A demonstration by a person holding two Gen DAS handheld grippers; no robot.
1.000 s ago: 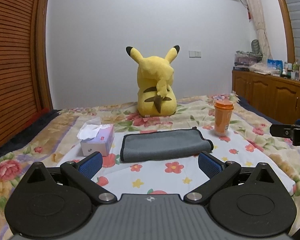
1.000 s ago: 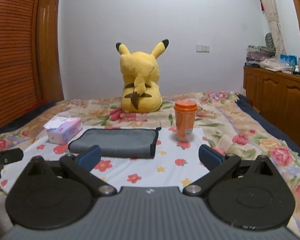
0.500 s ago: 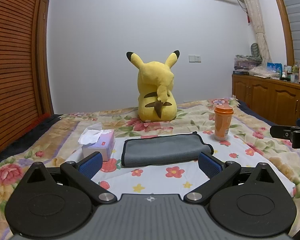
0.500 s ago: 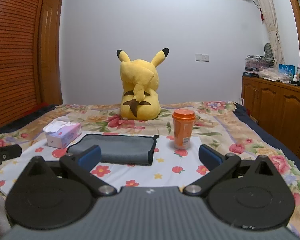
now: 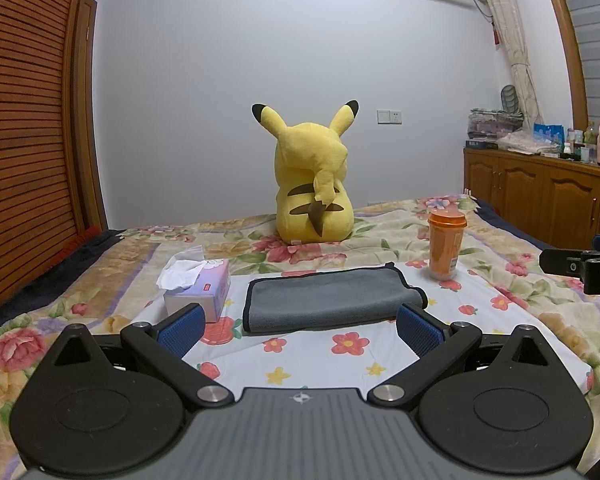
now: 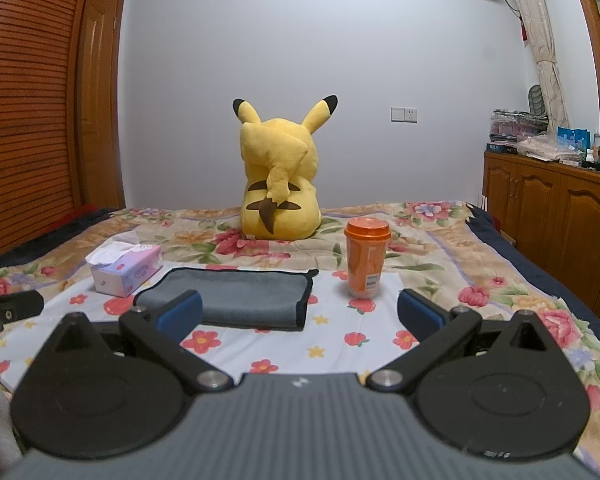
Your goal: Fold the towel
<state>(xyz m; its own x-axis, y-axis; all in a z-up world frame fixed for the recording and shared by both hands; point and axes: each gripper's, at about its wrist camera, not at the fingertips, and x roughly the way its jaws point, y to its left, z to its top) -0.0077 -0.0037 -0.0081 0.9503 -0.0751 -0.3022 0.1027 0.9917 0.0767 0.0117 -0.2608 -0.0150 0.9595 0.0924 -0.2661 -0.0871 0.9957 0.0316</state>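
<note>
While the gray towel [image 5: 328, 298] lies flat on a white flowered cloth [image 5: 320, 356] spread over a floral bedspread [image 5: 512, 248], already doubled into a neat rectangle with its dark-trimmed edges stacked at the right end, both tools hang back from it and touch nothing. One towel is in view, between a tissue box [image 5: 198, 290] on its left and an orange lidded cup [image 5: 446, 246] on its right, each standing just beside it but apart from it. The left gripper [image 5: 300, 326] has its blue-padded fingers spread wide and empty, the towel framed in the gap beyond them; the right gripper [image 6: 300, 316] is likewise spread and empty, aimed between towel and cup. By the look of the layered edge, at least one fold seems made, and the work appears either at the pause before a further fold or near its end. A further fold would call for both tools to go forward and down to the towel's corners on one end, pinch through all layers, and carry that end across without nudging the cup or the box. Counted: one towel, one tissue box with a tissue standing out of it, one cup, two grippers, and one yellow Pikachu plush [image 5: 314, 184] seated with its back to the cameras, well behind.
</note>
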